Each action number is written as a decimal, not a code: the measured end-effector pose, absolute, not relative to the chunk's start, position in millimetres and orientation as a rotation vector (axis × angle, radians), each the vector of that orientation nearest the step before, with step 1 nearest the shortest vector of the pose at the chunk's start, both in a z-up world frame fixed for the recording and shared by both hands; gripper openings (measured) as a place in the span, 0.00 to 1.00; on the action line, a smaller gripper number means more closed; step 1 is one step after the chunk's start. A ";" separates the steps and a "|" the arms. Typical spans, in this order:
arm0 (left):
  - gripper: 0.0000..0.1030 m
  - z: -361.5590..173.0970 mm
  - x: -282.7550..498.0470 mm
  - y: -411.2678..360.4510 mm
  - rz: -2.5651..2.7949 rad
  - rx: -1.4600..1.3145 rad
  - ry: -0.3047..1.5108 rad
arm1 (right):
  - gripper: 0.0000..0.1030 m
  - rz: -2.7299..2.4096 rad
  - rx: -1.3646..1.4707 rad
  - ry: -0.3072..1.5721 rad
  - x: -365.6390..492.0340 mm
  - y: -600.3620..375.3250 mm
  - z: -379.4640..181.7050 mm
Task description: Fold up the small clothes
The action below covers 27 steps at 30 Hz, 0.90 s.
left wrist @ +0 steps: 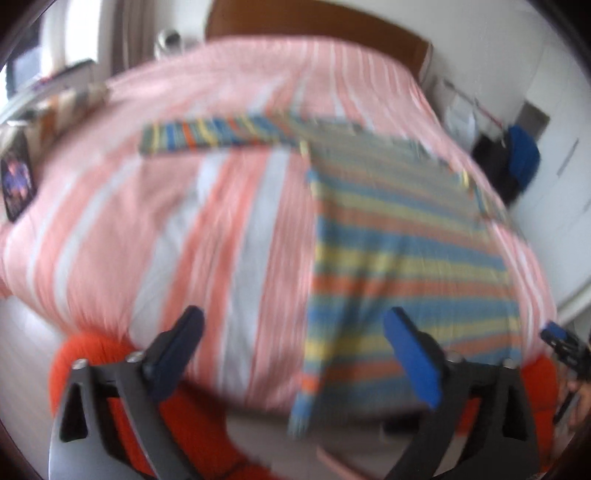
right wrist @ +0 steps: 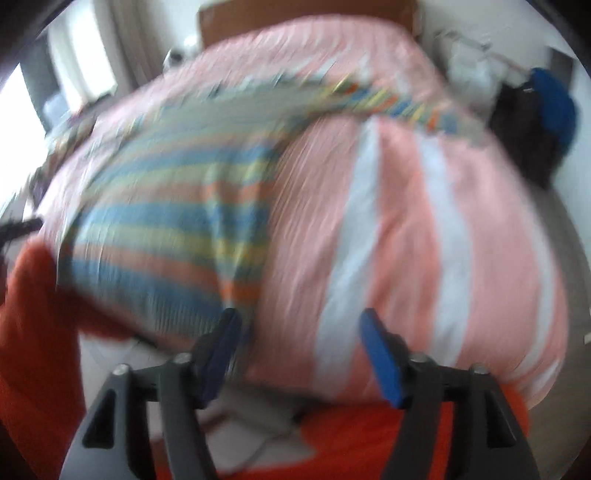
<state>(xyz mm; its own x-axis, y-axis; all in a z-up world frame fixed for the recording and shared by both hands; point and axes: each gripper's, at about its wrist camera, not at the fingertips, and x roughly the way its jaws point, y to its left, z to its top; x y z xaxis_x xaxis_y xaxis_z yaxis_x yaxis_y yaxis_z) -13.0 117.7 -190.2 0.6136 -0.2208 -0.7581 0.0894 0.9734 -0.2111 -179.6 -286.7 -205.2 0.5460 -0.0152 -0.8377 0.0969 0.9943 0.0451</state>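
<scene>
across the pink-and-white striped bed (left wrist: pixel 229 229), laid flat: a small striped top (left wrist: pixel 399 236) in blue, yellow and orange, body toward the near edge, one sleeve (left wrist: pixel 218 134) stretched sideways at the far end, another strip of it (left wrist: pixel 314 350) turned down along the body's side and hanging past the bed edge. left tool (left wrist: pixel 295 354) spread wide, nothing between the blue pads, hung above the near hem. right tool (right wrist: pixel 299 354) also parted and empty, just beside the garment's near corner in its own view. judged as a let-go partway through folding, with the outstretched sleeve not yet brought in. next move likely called for pinching that far sleeve and drawing it across the body, which meant reaching well over the bed. orange clothing (right wrist: pixel 33 332) crowded both lower corners. off the bed: wooden headboard (left wrist: pixel 314 26), dark and blue bundle (left wrist: pixel 517 158) by the wall, cluttered shelf (left wrist: pixel 44 107) to one side. heavy blur left finer creases unreadable.
</scene>
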 end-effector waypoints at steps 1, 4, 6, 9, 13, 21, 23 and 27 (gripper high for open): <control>0.97 -190.5 -5.6 118.9 -0.168 -0.154 0.879 | 0.81 -0.097 0.107 0.947 -177.0 -290.1 -201.4; 0.97 -199.8 26.0 123.1 -0.105 -0.150 0.845 | 0.81 -0.186 0.148 0.822 -156.0 -298.1 -198.1; 0.97 -207.5 40.8 137.3 -0.078 -0.164 0.825 | 0.81 -0.207 0.156 0.785 -136.7 -299.9 -201.9; 0.97 -222.8 49.9 143.3 -0.020 -0.134 0.778 | 0.81 -0.242 0.154 0.752 -120.0 -303.8 -209.0; 0.97 -251.1 52.9 150.1 0.033 -0.070 0.816 | 0.96 -0.273 0.185 0.759 -116.9 -314.4 -223.3; 1.00 -258.8 47.0 151.0 0.030 -0.074 0.847 | 1.00 -0.310 0.071 0.781 -125.6 -314.4 -254.1; 1.00 -259.2 47.6 148.6 0.034 -0.061 0.848 | 1.00 -0.304 0.094 0.771 -126.4 -317.6 -257.4; 1.00 -260.7 49.6 148.0 0.037 -0.053 0.855 | 1.00 -0.292 0.109 0.752 -129.1 -320.0 -261.0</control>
<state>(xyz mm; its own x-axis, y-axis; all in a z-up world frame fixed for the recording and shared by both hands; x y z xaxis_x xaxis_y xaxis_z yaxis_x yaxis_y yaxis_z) 49.6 148.0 -260.7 0.6560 0.0114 -0.7547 -0.0537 0.9981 -0.0316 -129.1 -320.0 -261.0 0.6919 -0.2221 -0.6870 0.2997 0.9540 -0.0066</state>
